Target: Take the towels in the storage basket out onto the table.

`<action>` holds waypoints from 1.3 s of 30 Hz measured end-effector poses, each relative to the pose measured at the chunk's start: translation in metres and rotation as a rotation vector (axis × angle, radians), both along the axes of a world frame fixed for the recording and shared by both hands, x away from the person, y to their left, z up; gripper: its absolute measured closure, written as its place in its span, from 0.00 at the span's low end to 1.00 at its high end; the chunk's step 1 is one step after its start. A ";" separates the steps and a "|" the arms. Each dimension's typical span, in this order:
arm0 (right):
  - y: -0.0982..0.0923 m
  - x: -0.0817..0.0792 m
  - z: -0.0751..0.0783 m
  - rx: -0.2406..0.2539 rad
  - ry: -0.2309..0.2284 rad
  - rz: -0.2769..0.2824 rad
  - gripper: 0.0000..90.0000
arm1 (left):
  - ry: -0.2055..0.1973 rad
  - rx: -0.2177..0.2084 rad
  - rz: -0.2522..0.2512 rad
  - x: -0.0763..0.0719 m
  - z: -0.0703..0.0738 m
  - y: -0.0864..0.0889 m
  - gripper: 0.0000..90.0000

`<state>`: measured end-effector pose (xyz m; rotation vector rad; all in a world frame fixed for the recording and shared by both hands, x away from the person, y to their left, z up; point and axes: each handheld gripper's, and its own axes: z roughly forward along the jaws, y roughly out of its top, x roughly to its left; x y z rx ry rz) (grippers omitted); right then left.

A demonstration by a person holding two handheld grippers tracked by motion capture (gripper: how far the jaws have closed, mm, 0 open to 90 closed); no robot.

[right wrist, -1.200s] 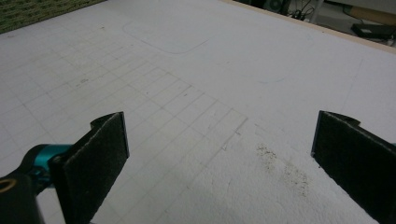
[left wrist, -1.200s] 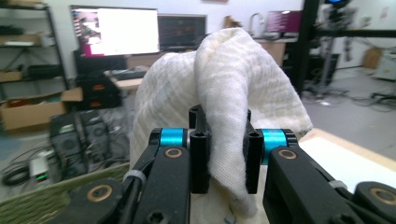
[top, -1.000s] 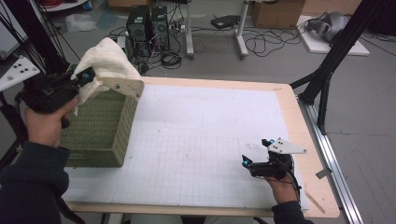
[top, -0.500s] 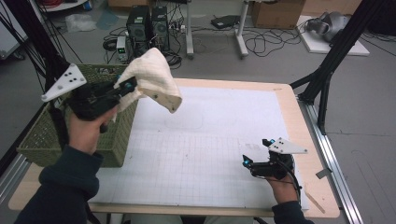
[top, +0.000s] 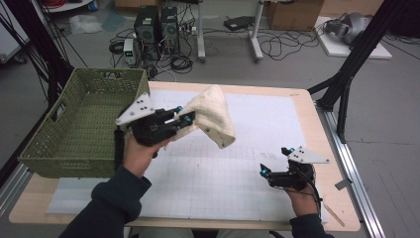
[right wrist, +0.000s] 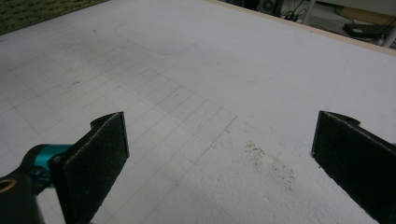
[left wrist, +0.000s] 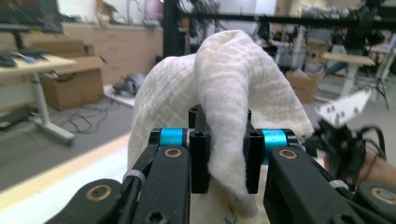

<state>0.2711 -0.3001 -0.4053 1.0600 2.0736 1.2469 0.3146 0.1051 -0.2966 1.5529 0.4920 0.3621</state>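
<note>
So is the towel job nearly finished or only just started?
Just started, it seems. Done: the cream towel is out of the green basket. In hand: the left gripper is shut on a fold of it, holding it above the white mat. Left: probably laying it down; the right gripper waits open.

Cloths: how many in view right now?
1. A cream cloth, pinched in the left gripper and hanging above the white mat, right of the green basket. The basket's inside looks empty; more behind its near wall can't be ruled out.
</note>
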 end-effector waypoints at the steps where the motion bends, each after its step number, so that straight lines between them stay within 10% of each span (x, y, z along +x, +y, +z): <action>1: 0.000 0.000 0.000 0.000 0.000 0.000 0.04 | 0.012 0.005 -0.011 0.001 -0.006 -0.005 0.87; 15: -0.007 -0.001 -0.001 0.008 0.005 -0.025 0.04 | 0.264 0.107 -0.118 0.031 -0.102 -0.071 0.83; 17: -0.007 -0.001 -0.001 0.009 0.008 -0.028 0.04 | 0.296 0.127 -0.074 0.040 -0.114 -0.076 0.81; 19: -0.008 0.001 -0.003 0.002 0.019 -0.033 0.04 | 0.322 0.164 0.050 0.050 -0.125 -0.079 0.48; 22: -0.008 0.001 -0.004 0.001 0.033 -0.038 0.04 | 0.348 0.195 0.209 0.063 -0.135 -0.073 0.34; 25: -0.010 0.001 -0.004 -0.003 0.026 -0.038 0.04 | 0.300 0.189 0.286 0.063 -0.123 -0.054 0.30; 39: -0.007 0.000 -0.005 0.000 0.022 -0.032 0.04 | 0.148 0.187 0.239 0.012 -0.105 0.007 0.20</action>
